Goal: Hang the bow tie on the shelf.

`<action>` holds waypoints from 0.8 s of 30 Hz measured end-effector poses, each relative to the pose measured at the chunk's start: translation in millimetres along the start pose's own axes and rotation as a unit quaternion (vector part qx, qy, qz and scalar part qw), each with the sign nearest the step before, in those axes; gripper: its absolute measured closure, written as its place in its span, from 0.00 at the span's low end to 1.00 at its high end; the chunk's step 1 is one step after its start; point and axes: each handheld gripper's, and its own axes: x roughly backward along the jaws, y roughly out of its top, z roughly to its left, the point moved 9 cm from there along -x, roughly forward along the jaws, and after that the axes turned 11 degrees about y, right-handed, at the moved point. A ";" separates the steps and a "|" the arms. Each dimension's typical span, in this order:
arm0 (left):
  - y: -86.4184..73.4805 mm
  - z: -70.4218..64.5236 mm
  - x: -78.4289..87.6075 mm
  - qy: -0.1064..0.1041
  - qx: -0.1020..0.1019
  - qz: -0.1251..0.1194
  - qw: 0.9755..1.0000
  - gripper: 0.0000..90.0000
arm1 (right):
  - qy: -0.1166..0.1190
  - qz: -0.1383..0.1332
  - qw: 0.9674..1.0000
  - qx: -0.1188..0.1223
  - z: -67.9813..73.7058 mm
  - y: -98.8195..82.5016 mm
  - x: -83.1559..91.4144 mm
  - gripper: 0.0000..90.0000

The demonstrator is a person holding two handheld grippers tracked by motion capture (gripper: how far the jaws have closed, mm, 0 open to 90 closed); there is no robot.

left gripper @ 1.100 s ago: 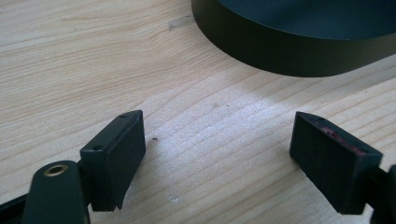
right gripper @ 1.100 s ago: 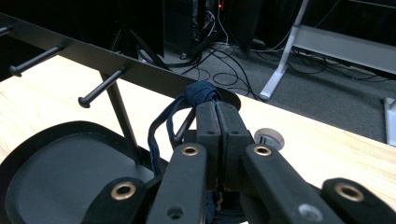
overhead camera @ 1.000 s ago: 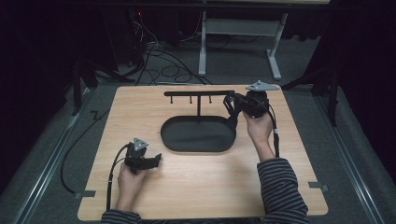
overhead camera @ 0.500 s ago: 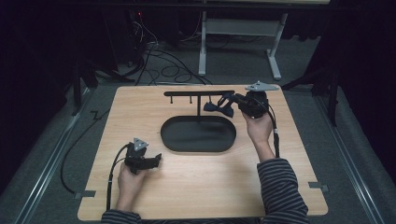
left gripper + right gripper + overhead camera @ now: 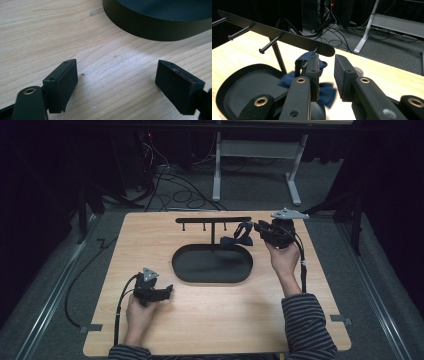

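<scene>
A black stand has an oval base (image 5: 212,265) and a crossbar with pegs (image 5: 212,220). A dark blue cloth loop (image 5: 237,236) hangs from the rightmost peg and droops toward the base's right end. My right gripper (image 5: 257,226) sits just right of it; its jaws have just been opening. In the right gripper view the right gripper (image 5: 327,60) stands open with an empty gap, and the blue cloth (image 5: 303,58) hangs on the peg behind its left jaw, under the crossbar (image 5: 287,35). My left gripper (image 5: 167,291) rests open on the table, front left of the base (image 5: 155,25).
The wooden table (image 5: 125,245) carries the stand and both hands. Its cables trail off the front left. Behind the table lie floor cables (image 5: 175,180) and a white desk frame (image 5: 260,150). Metal rails run along both sides of the table.
The right gripper's jaws have parted and let go of the blue cloth, which now hangs from the right peg. The right hand has drawn slightly right. The left hand has not moved.
</scene>
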 end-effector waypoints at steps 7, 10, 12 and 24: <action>0.0 0.0 0.0 0.000 0.000 0.000 1.000 0.21 | 0.007 -0.001 1.000 -0.007 -1.1 -4.4 10.2 0.79; 0.1 0.0 -0.1 0.001 0.000 -0.001 1.000 0.21 | 0.008 0.000 1.000 -0.011 -2.2 -6.7 15.0 0.77; 0.0 0.0 0.0 0.000 0.000 0.000 1.000 0.21 | 0.008 -0.005 1.000 -0.013 -2.7 -8.0 19.0 0.77; 0.0 0.0 0.0 0.000 0.000 0.000 1.000 0.21 | 0.011 -0.018 1.000 -0.021 -5.1 -20.1 41.2 0.74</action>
